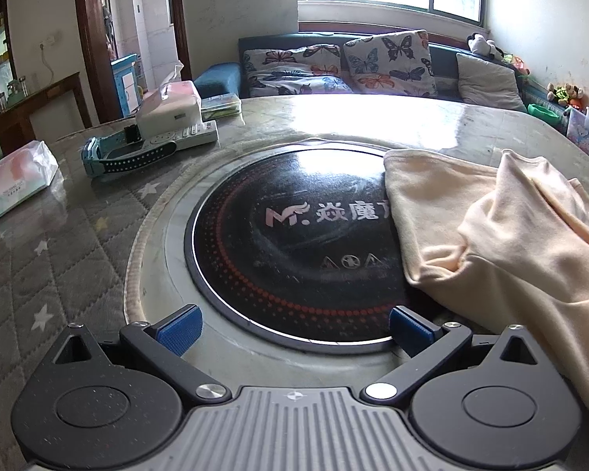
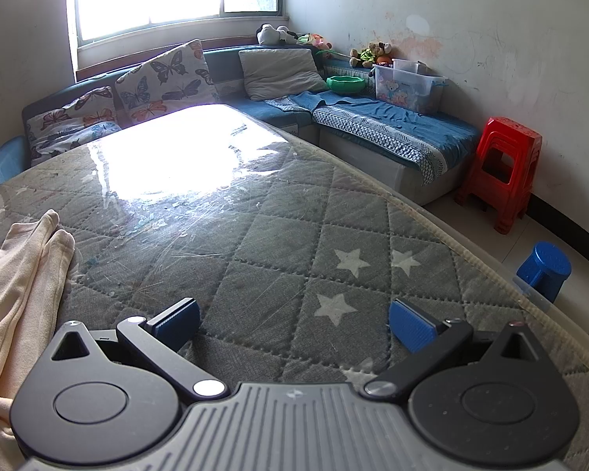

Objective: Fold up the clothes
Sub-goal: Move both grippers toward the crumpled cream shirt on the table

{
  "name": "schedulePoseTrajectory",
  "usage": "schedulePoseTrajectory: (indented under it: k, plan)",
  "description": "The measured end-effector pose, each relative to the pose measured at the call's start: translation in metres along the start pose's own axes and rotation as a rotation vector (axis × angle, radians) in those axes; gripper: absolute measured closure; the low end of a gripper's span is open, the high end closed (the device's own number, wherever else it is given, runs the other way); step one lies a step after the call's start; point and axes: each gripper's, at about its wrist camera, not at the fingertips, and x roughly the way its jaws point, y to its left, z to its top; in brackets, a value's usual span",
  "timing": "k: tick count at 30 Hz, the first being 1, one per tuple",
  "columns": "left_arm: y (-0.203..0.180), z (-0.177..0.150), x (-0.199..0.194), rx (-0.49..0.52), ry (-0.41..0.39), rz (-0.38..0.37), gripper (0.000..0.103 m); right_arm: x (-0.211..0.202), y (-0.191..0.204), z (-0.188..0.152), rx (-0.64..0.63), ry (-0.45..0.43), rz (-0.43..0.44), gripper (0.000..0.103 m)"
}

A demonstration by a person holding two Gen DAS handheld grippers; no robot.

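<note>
progress: nothing folded yet | crumpled cream cotton garment (image 1: 502,231) lies bunched on the quilted grey bench (image 2: 294,243), partly over the round black hob plate (image 1: 290,247) | your left gripper (image 1: 294,327) and right gripper (image 2: 294,325): fingers spread, empty | left: spread, fold

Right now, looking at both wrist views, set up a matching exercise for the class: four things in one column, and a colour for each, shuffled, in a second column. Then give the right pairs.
Things:
1. garment
2. stool
3. bowl on the sofa
4. pads on the left gripper fingers

Colours:
A. green
B. blue
C. cream
D. red

Pairs: 1-C, 2-D, 3-A, 4-B.
</note>
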Motion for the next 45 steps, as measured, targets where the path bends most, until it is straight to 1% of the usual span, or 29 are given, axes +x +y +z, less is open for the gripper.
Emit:
schedulePoseTrajectory:
  k: [7,10,11,13,18,26,30,37,45]
  plan:
    - [0.003,-0.003,-0.007,-0.030,-0.034,-0.042,0.000,-0.002,-0.002,-0.001,-0.005,-0.005,0.029,0.000]
    - [-0.010,-0.004,-0.014,-0.013,-0.031,-0.046,0.000,-0.002,-0.003,-0.002,-0.012,-0.007,0.045,0.000]
    - [-0.016,-0.005,-0.027,-0.016,-0.033,-0.055,0.000,-0.002,-0.004,-0.002,-0.023,-0.006,0.054,0.000]
    - [-0.022,-0.006,-0.034,-0.009,-0.032,-0.074,0.000,-0.007,0.000,-0.006,-0.049,-0.005,0.070,0.000]
    - [-0.035,-0.007,-0.044,0.000,-0.030,-0.121,0.000,-0.022,0.001,-0.013,-0.082,0.005,0.119,0.000]
    - [-0.051,-0.006,-0.053,0.012,-0.029,-0.161,0.000,-0.047,0.006,-0.021,-0.123,0.004,0.169,0.000]
    - [-0.057,-0.005,-0.057,0.020,-0.034,-0.172,0.000,-0.058,0.009,-0.024,-0.147,0.002,0.207,0.000]
    - [-0.068,-0.004,-0.066,0.037,-0.038,-0.189,0.000,-0.074,0.011,-0.033,-0.181,-0.004,0.249,0.000]
    - [-0.076,-0.003,-0.074,0.050,-0.037,-0.193,0.000,-0.095,0.018,-0.043,-0.242,-0.019,0.301,0.003]
